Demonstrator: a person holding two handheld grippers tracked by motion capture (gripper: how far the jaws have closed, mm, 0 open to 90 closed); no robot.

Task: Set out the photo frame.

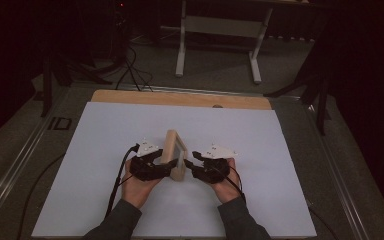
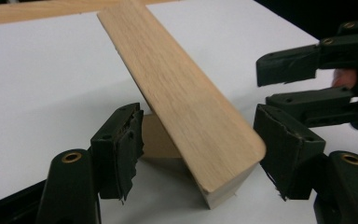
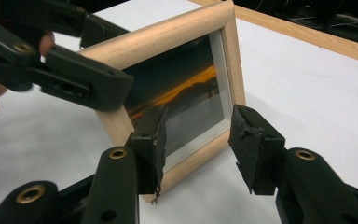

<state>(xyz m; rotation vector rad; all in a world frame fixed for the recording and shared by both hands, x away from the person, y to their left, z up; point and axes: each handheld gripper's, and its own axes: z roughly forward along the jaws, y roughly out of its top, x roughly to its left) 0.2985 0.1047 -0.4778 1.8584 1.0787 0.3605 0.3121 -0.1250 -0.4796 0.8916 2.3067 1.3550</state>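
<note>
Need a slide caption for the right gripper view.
Right gripper open at a wooden picture frame's lower edge; left gripper at its top corner.

Pale matt wooden picture frame (image 3: 168, 70) with glossy, perhaps glass, front, smooth white sheet (image 1: 105, 150)

High view dim, dark vignetted surroundings; gripper views brighter, white sheet (image 1: 130, 130) evenly lit, slightly soft.

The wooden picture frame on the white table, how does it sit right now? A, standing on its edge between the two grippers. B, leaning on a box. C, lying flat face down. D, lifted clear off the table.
A: the wooden picture frame stands on its lower edge on the white table, with the left gripper and the right gripper on either side.
</note>
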